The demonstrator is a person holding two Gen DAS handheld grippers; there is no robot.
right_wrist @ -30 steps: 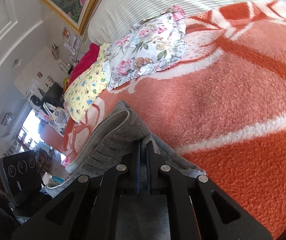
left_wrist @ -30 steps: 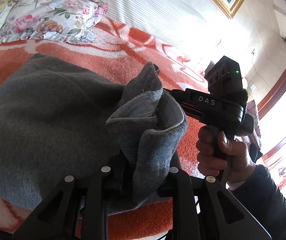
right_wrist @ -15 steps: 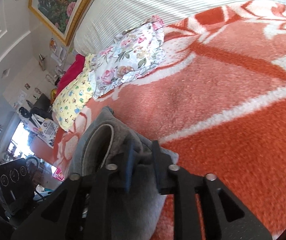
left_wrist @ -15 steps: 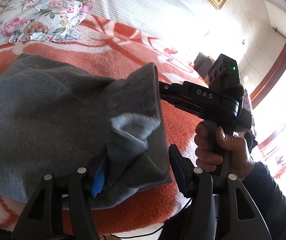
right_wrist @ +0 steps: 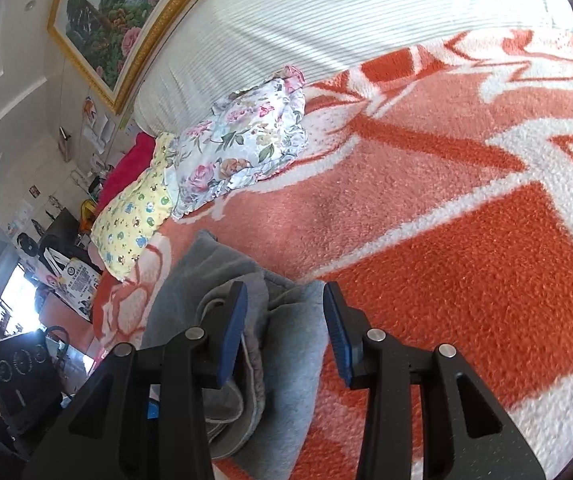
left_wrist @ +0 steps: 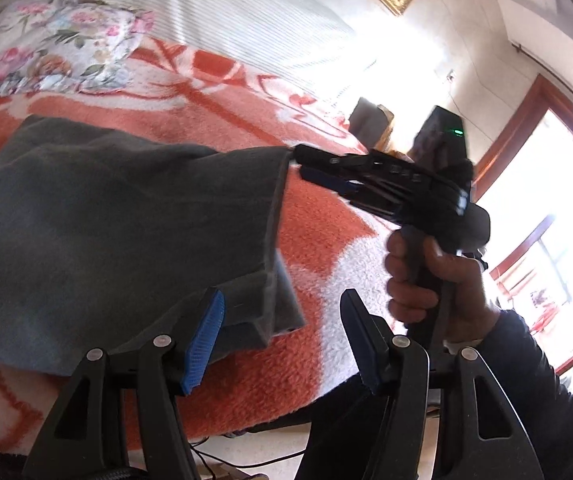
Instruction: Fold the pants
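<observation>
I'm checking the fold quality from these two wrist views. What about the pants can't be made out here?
- Near end of the gray pants: right wrist view, cut off behind the right gripper.
- Pants' underside and inner layers: left wrist view, covered by the top layer.
- Right gripper's fingertips: left wrist view, motion-blurred at the pants' edge; contact unclear.
- Blanket beneath the pants: hidden in both views.

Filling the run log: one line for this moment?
step: release after fold | left gripper: opening, empty | right gripper: opening, clear of cloth | pants: folded on blanket
</observation>
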